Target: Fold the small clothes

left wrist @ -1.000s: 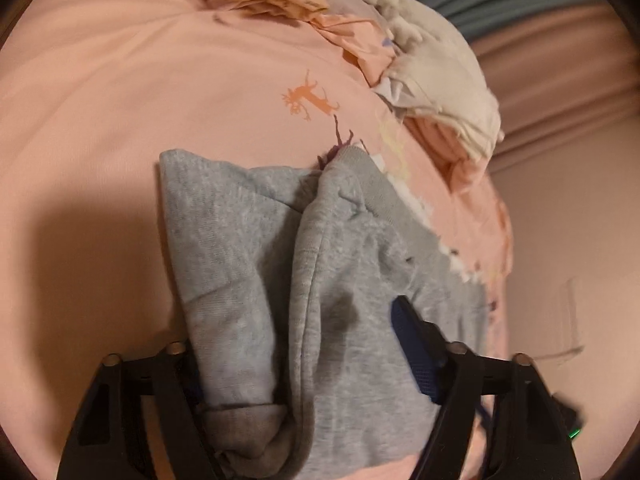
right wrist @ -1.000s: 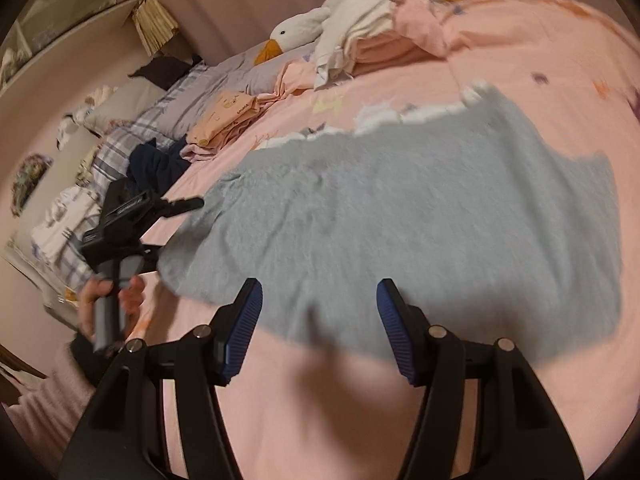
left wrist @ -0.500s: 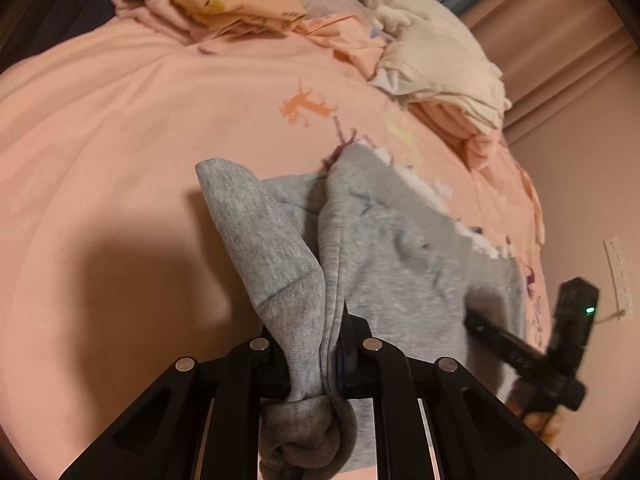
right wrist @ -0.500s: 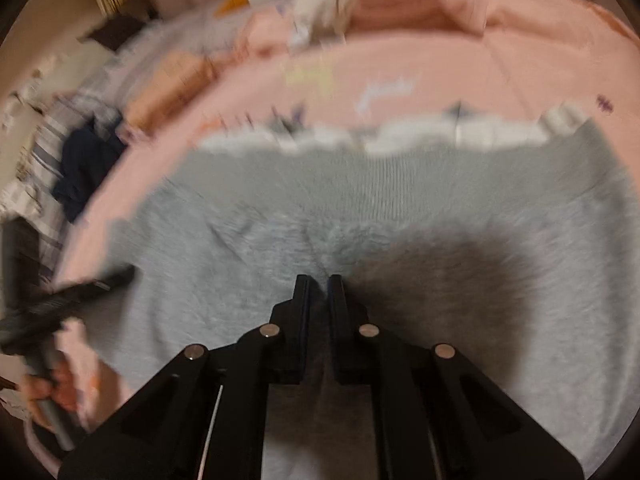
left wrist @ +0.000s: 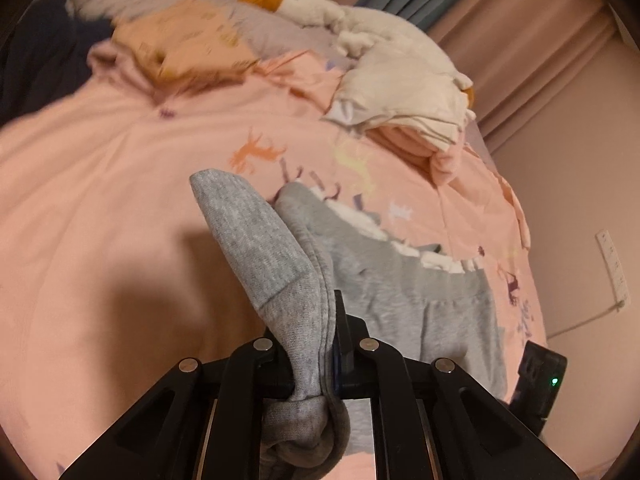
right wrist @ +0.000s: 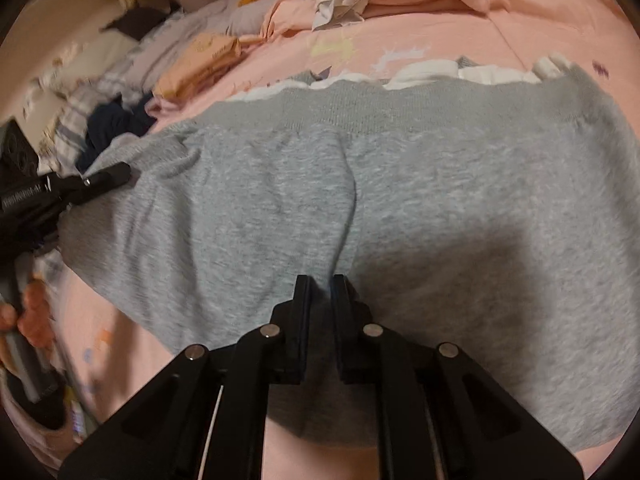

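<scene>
Garment: small grey knit sweatpants (right wrist: 400,208) with a ribbed waistband lie spread on the pink printed bedspread (left wrist: 100,208), waistband toward the pillows.
Left gripper (left wrist: 332,360): clenched on a bunched grey cuff end, which stands up off the bed as a raised flap.
Right gripper (right wrist: 320,300): jaws drawn together on a pinch of fabric near the middle seam; the cloth puckers up into them.
Handling: likely light, soft and limp; it will sag and drape from any held point, and the fleece looks grippy, not slippery. Nothing fragile.
Where to hold: cuffs, waistband and seams, where the knit is doubled and thicker, should give the surest bite; a single-layer pinch may slip or drag only the top layer.
Surroundings: white plush goose (left wrist: 360,32) and folded peach clothes (left wrist: 188,48) sit well apart, near the bedhead.
</scene>
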{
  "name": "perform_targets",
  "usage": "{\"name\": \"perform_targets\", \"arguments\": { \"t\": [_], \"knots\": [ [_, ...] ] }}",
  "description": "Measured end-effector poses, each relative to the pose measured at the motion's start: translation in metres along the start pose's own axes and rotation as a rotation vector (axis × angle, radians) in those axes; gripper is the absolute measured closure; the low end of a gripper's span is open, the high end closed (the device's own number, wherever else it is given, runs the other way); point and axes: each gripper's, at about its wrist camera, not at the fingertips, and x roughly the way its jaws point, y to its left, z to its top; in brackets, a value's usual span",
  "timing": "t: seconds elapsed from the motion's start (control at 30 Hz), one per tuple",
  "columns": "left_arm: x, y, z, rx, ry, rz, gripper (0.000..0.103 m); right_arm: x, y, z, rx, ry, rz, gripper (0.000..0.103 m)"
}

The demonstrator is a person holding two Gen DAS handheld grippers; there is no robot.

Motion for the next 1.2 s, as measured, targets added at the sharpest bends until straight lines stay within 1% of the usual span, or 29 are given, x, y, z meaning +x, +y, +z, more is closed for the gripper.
{"name": "perform_targets", "arguments": {
  "t": [0.07,0.13,0.23,0.37,0.5,0.6,0.7,0.73,0.77,0.83,0.9,0.93,0.97,1.03,1.1,1.13,1.2],
  "knots": [
    [-0.003,-0.023,0.003,0.043,-0.006,0.019,0.095,-0.012,-0.01,-0.003,0.046,-0.029,0.064,0.09],
    [-0.003,-0.041,0.004,0.084,-0.003,0.031,0.095,-0.024,-0.018,-0.005,0.077,-0.065,0.095,0.089],
    [-0.001,-0.077,0.006,0.154,-0.003,0.051,0.095,-0.047,-0.041,-0.006,0.154,-0.129,0.15,0.086],
    [0.008,-0.122,0.004,0.223,0.008,0.028,0.095,-0.077,-0.076,-0.012,0.234,-0.207,0.184,0.081],
    [0.026,-0.17,-0.005,0.3,0.035,-0.001,0.095,-0.094,-0.107,-0.018,0.306,-0.249,0.228,0.079],
    [0.045,-0.202,-0.019,0.355,0.078,-0.026,0.095,-0.101,-0.129,-0.025,0.359,-0.267,0.234,0.079],
    [0.072,-0.226,-0.037,0.41,0.121,-0.014,0.095,-0.106,-0.148,-0.031,0.424,-0.285,0.262,0.075],
    [0.083,-0.231,-0.043,0.416,0.15,-0.017,0.095,-0.108,-0.154,-0.034,0.447,-0.291,0.273,0.071],
    [0.094,-0.234,-0.049,0.418,0.178,-0.021,0.095,-0.11,-0.162,-0.037,0.481,-0.301,0.301,0.071],
    [0.116,-0.239,-0.06,0.422,0.236,-0.024,0.095,-0.111,-0.167,-0.039,0.508,-0.313,0.342,0.072],
    [0.132,-0.243,-0.071,0.439,0.274,0.002,0.093,-0.114,-0.173,-0.04,0.537,-0.324,0.372,0.07],
    [0.139,-0.244,-0.076,0.442,0.296,0.013,0.092,-0.115,-0.175,-0.039,0.55,-0.328,0.38,0.067],
    [0.142,-0.243,-0.078,0.439,0.309,0.018,0.091,-0.117,-0.179,-0.04,0.573,-0.337,0.397,0.064],
    [0.142,-0.241,-0.081,0.435,0.327,0.013,0.08,-0.118,-0.184,-0.041,0.606,-0.345,0.433,0.06],
    [0.138,-0.241,-0.081,0.432,0.342,-0.007,0.049,-0.119,-0.189,-0.042,0.642,-0.346,0.469,0.057],
    [0.133,-0.241,-0.081,0.432,0.333,-0.021,0.047,-0.12,-0.19,-0.042,0.65,-0.344,0.479,0.054],
    [0.12,-0.241,-0.078,0.446,0.307,-0.027,0.047,-0.12,-0.189,-0.041,0.658,-0.335,0.497,0.052]
  ]
}}
